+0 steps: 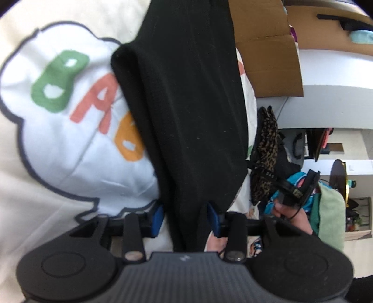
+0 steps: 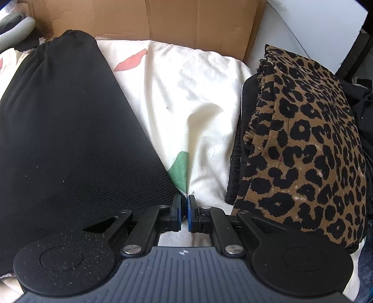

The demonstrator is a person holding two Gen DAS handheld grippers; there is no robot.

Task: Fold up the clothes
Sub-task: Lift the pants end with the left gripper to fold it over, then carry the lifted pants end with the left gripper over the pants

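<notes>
Garment [image 1: 186,105] hides left gripper [image 1: 186,216] grip

- Black garment [image 2: 70,130]: one, folded lengthwise.
- Leopard-print garment [image 2: 310,149]: one, lying on a dark pile at the right.
- Cream printed sheet [image 2: 186,98]: one, under both garments.
- Coloured letters on the sheet's print, left wrist view: three readable, one green [image 1: 59,80], one red, one orange.
- Cardboard box [image 2: 163,21]: one.
- Grippers: two, left gripper [image 1: 185,219], right gripper [image 2: 184,211].
</notes>
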